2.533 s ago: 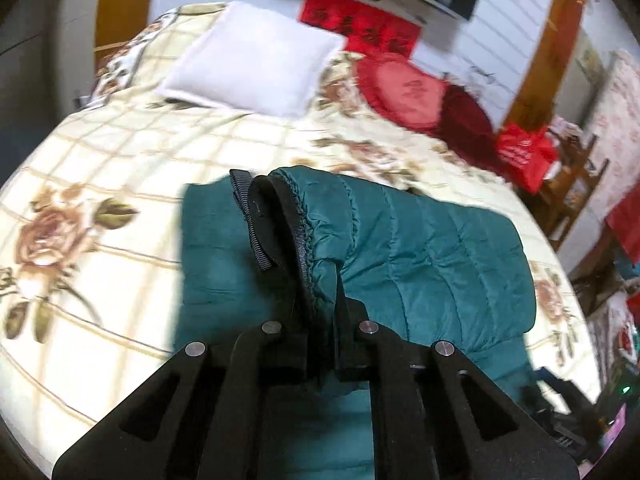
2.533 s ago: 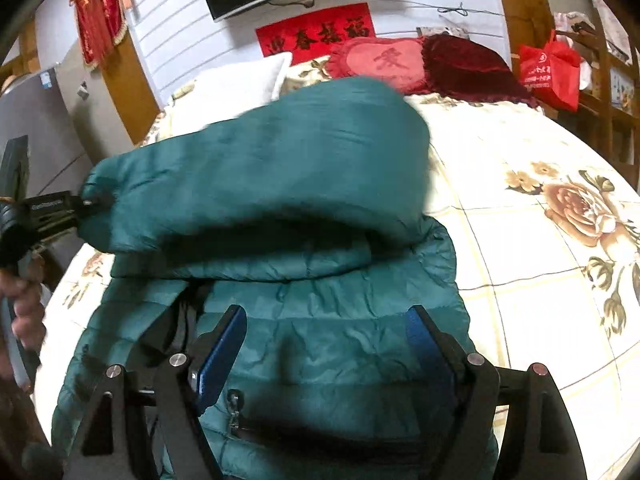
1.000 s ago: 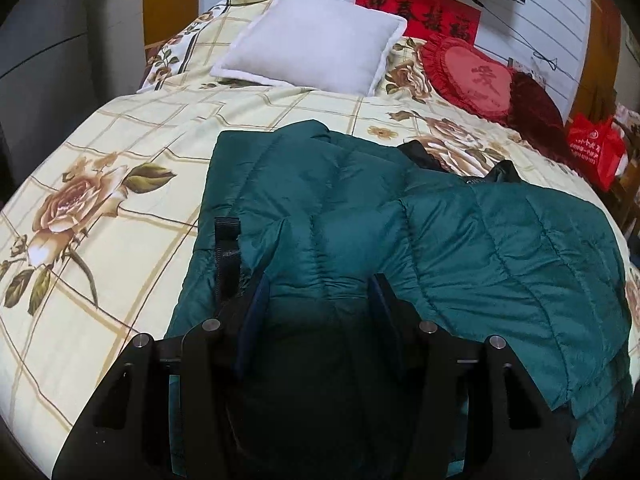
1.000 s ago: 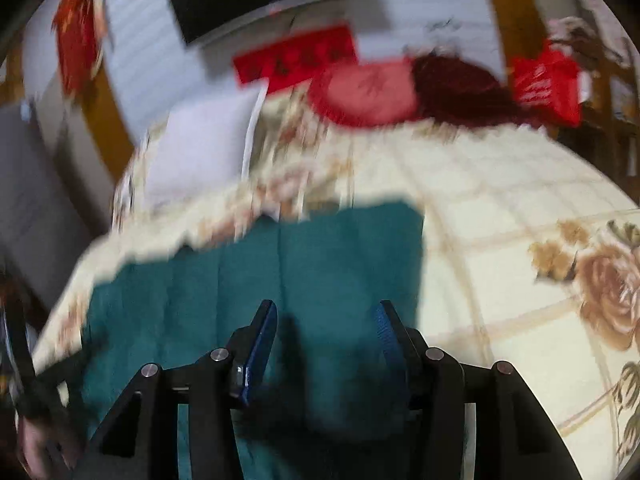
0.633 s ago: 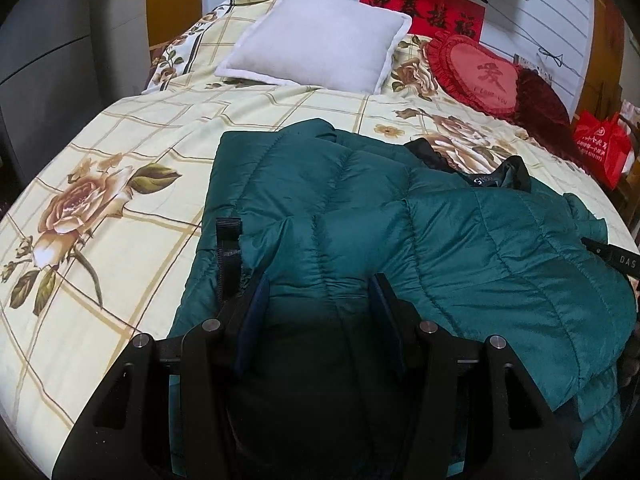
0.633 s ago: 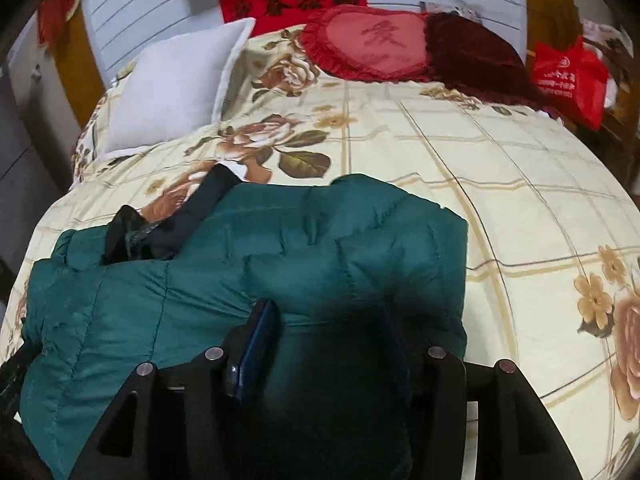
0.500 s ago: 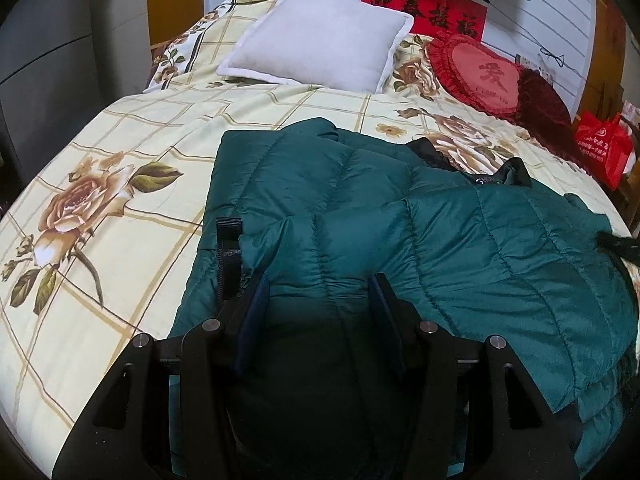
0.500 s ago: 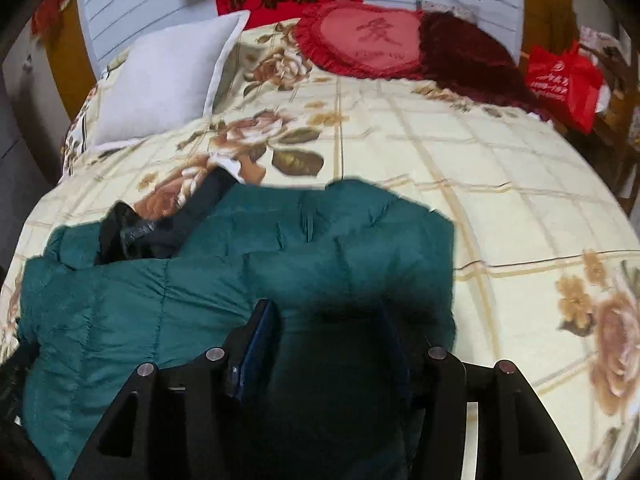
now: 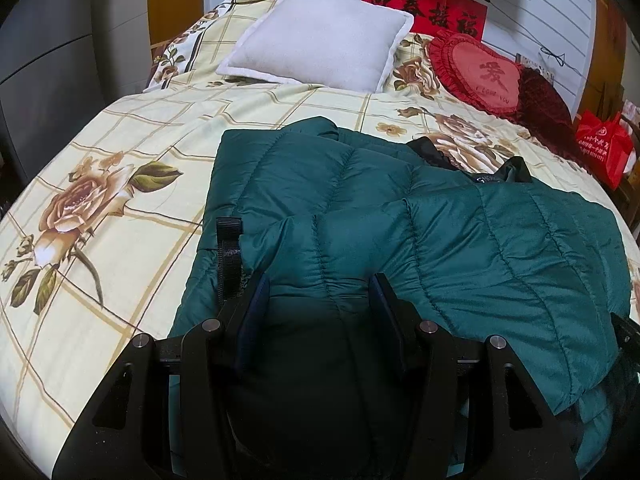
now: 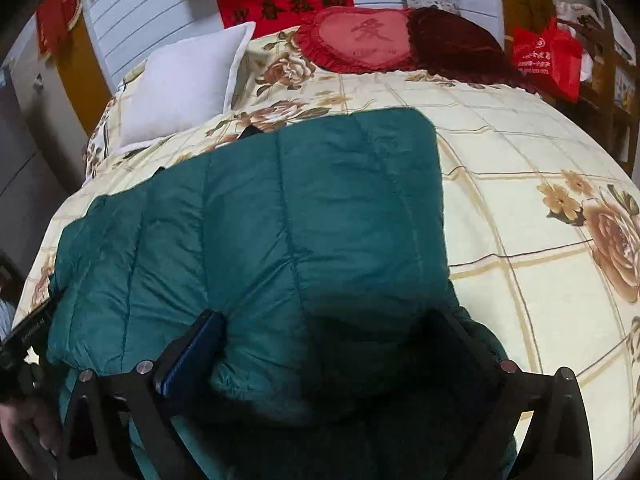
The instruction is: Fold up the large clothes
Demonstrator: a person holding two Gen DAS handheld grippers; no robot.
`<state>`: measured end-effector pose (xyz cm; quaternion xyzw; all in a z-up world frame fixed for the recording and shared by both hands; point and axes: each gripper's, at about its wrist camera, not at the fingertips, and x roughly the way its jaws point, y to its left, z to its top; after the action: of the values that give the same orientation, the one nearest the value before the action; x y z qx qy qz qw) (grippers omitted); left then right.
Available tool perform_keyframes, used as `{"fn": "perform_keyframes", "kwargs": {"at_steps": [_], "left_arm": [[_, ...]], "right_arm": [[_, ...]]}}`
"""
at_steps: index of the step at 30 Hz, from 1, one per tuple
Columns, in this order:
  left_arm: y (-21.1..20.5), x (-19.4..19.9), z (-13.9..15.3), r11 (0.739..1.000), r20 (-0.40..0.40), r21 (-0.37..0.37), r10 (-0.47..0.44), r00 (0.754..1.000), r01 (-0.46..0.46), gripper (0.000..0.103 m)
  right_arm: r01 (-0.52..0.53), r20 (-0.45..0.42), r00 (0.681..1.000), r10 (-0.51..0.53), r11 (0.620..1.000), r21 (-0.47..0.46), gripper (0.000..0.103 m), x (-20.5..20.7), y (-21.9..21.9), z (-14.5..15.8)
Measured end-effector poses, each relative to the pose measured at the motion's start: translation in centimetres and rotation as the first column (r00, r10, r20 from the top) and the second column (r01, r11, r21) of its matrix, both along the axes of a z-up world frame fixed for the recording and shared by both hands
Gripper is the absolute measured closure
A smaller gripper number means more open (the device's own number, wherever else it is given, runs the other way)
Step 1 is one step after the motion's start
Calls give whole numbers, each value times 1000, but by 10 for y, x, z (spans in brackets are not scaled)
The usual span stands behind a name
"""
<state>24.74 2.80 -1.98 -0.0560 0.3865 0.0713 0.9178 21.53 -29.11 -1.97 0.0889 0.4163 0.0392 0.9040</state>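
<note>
My left gripper (image 9: pixel 318 312) grasps a puffy fold of the green down jacket (image 9: pixel 420 232), which lies folded on the floral bedspread (image 9: pixel 120 184) below the white pillow (image 9: pixel 320 56), while my right gripper (image 10: pixel 324 348) (jaws just sprung wide) straddles it, released.

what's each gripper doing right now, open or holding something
left gripper: closed on a fold of the green jacket.
right gripper: jaws have just opened wide; jacket lies between them, not gripped.
</note>
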Motion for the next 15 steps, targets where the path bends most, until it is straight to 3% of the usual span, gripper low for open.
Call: {"fn": "perform_keyframes", "kwargs": {"at_steps": [11, 15], "left_arm": [[0, 0, 0, 1000, 0, 0, 0, 1000, 0, 50], [1, 0, 0, 1000, 0, -2, 0, 1000, 0, 50]], "right_arm": [[12, 33, 999, -13, 1000, 16, 1, -5, -4, 5], [65, 232, 971, -55, 997, -35, 4, -31, 2, 41]]}}
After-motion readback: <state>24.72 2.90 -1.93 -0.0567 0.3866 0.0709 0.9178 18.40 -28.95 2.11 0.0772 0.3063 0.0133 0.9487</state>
